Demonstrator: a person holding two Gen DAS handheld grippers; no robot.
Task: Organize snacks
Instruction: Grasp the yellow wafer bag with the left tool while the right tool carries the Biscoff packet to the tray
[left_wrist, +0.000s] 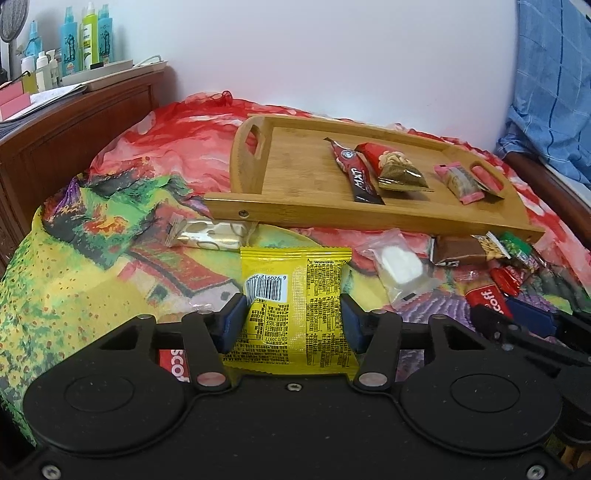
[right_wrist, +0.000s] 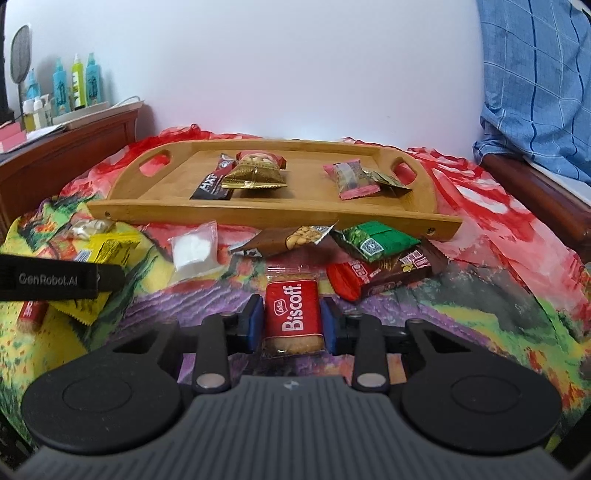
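Note:
My left gripper (left_wrist: 293, 317) is shut on a yellow snack packet (left_wrist: 295, 280), its blue pads pressing both sides just above the patterned bedspread. My right gripper (right_wrist: 292, 323) is shut on a red Biscoff packet (right_wrist: 291, 310) the same way. Behind them stands a bamboo tray (left_wrist: 295, 218) holding a black stick packet (left_wrist: 360, 177), a gold nut packet (left_wrist: 400, 173) and a pink packet (left_wrist: 461, 182). Loose in front of the tray (right_wrist: 258, 212) lie a clear packet with white pieces (right_wrist: 194, 251), a brown packet (right_wrist: 280, 240), a green packet (right_wrist: 376, 240) and a red-brown packet (right_wrist: 384, 275).
A gold-white packet (left_wrist: 207, 234) lies by the tray's left corner, and a second Biscoff packet (left_wrist: 173, 363) sits under my left gripper. A wooden cabinet (left_wrist: 74, 122) with bottles (left_wrist: 85, 40) stands at the left. Blue checked cloth (right_wrist: 535, 92) hangs at the right, over a wooden rail.

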